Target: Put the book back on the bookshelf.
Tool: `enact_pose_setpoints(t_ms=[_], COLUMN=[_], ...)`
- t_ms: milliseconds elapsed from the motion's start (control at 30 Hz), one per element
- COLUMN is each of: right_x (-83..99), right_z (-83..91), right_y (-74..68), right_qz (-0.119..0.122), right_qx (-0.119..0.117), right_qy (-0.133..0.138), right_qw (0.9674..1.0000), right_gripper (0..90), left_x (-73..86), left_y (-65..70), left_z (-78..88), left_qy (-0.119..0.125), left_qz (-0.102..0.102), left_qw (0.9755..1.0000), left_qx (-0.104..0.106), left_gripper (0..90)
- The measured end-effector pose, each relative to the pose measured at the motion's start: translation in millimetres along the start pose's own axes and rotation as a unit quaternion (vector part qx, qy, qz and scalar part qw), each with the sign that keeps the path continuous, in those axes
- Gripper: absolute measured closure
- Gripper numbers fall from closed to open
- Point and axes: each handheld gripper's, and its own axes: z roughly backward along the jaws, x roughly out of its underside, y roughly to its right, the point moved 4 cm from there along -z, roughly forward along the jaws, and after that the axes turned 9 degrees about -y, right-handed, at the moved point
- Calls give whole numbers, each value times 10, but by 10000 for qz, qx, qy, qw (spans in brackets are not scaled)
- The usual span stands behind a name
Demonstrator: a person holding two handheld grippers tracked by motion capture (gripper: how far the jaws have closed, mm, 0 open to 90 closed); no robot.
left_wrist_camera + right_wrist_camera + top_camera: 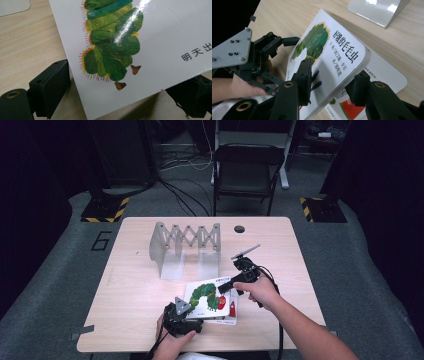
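The right claw (332, 82) has its jaws on both faces of a picture book (332, 50), pinching it by the edge and tilting it up off the counter (140, 285). The left claw (120, 87) stands spread, a corner of the book between its jaws, untouched. A second book (387, 72) lies flat underneath, with a folding rack (185, 242) farther back.
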Motion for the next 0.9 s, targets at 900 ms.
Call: enact_pose_setpoints(t_ms=[900], right_x=[79], right_z=[117], right_y=[-163], right_qz=[317], right_qx=[-486], right_qy=[-54], right_qw=[9983], right_gripper=[720], left_x=[45], left_y=[3], left_z=[47], left_qy=[-87], left_qz=[-269], left_qw=[9996], left_qx=[-58], left_gripper=[152])
